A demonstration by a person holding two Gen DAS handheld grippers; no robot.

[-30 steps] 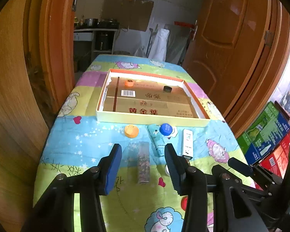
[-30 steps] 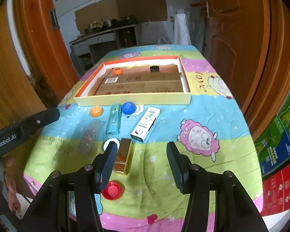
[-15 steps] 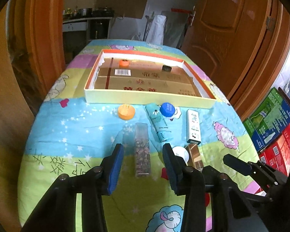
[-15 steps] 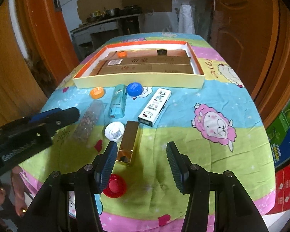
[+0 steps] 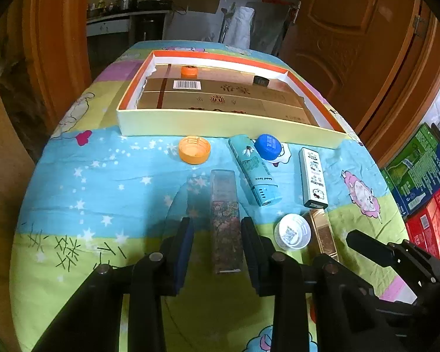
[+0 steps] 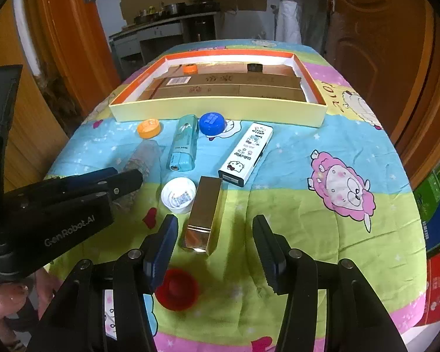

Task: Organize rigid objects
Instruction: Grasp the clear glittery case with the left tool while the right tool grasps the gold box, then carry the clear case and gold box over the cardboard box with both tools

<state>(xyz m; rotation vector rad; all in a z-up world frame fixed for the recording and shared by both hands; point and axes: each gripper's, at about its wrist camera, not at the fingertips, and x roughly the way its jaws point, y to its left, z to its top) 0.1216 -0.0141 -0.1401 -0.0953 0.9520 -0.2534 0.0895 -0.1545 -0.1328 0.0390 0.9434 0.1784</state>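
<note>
Two grippers hang over the cartoon-print tablecloth (image 5: 108,182), each lined up on its own long box, and the coming move turns on how those boxes lie against the jaws. The left gripper (image 5: 217,246) straddles the clear plastic box (image 5: 224,220), which lies flat with its long axis running straight away along the fingers toward the shallow cardboard tray (image 5: 220,123); its jaws have just been closing with the box between them, the right pad looks to be at the box's side and a thin gap shows on the left, so I judge it not yet clamped. The right gripper (image 6: 215,243) stands open and empty, with the gold box (image 6: 204,214) ahead of it, nearer the left finger than the right, its long axis tilted slightly rightward as it runs away. Each box is closest to the gripper facing it, so no reach across is needed. Across its narrow width is the natural grip for the clear box, and the tray lies dead ahead beyond the orange cap (image 5: 194,149) and the teal lighter (image 5: 253,170). The right gripper would likely need a small shift leftward to centre the gold box.
</note>
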